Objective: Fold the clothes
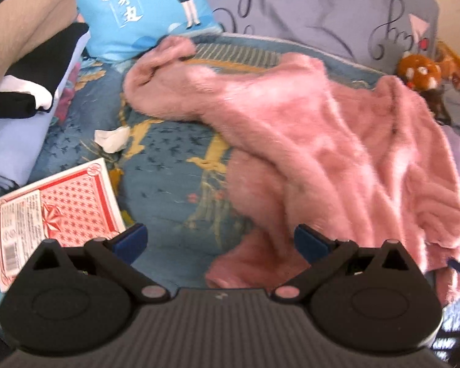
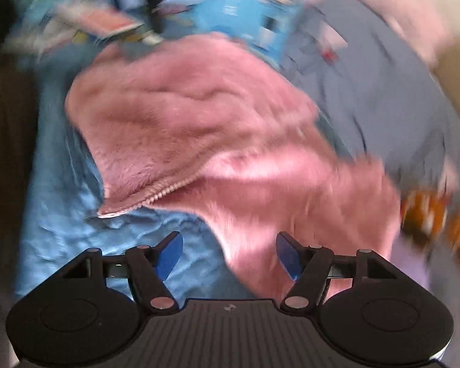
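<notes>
Left gripper [image 1: 220, 243] tilts down over the bed, jaws wide apart, gripping nothing. Right gripper [image 2: 229, 253] angles down too, jaws parted, empty, pink fabric just beyond. Fluffy pink sweater [image 1: 322, 141] lies rumpled across the blue bedspread [image 1: 168, 153], 1 sleeve flung left.

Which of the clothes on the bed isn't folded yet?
The fluffy pink sweater, lying rumpled and spread across the blue quilt. The black-and-white garment and the lavender one under it sit folded in a stack at the left.

Bed w/ blue patterned quilt [image 1: 168, 159], grey-lilac duvet [image 1: 322, 9] behind, bright daylight.
</notes>
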Motion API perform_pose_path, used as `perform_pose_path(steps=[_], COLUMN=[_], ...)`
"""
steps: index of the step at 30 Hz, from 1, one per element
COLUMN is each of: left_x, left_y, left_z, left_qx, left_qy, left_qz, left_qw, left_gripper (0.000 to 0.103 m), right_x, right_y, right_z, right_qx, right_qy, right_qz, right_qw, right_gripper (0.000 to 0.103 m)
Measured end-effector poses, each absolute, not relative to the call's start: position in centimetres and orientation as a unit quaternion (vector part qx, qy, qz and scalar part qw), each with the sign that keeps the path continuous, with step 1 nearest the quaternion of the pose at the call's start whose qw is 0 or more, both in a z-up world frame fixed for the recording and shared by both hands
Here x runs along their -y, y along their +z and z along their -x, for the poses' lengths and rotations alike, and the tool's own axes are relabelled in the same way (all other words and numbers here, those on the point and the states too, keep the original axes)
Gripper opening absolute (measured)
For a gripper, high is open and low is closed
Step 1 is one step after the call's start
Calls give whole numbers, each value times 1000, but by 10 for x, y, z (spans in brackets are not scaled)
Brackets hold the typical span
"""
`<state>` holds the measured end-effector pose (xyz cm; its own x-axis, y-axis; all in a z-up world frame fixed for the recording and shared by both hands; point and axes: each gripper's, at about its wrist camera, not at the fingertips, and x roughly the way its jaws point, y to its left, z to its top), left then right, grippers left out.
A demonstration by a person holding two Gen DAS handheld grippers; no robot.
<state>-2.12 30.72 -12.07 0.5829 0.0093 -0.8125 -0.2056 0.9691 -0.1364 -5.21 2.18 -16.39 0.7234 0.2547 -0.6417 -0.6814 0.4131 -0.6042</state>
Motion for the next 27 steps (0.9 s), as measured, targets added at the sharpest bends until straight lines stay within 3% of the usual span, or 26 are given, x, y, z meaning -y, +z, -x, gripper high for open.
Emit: perform_pose_path(steps=[1,3,4,5,15,18,21,25,27], left_x=[-304,-299,-299,-300,-316,-314,-318,-329,-334], left_y=[-120,-122,-124,-126,-129,-128,-127,-128,-129], left_z=[25,31,32,34,42,42,42,47,49], left_qx=[-452,-455,-458,-461,-455,-451,-447,-443,-442], left_qy=[61,65,71,78,95,98,107,119,128], left_qz=[108,106,107,111,148,147,157,181,189], left_qw=[883,882,879,877,873,875,874,870,867], left_gripper=[103,103,103,103,103,103,103,103,103], right_x=[-27,-35,-39,-41,0,14,25,21,15], right_y=[-169,-175,-177,-176,-62,-84,-141,-153,-134], right_z=[47,38,34,31,85,92,91,88,82], right_qx=[-224,-215,-212,-209,-225,-308,-370,-370,-357], right_qy=[302,313,316,314,293,316,328,324,327], right_qz=[471,497,509,515,459,492,537,534,498], right_qw=[798,781,772,769,808,751,683,688,719], right_gripper=[59,30,5,3,3,3,4,9,19])
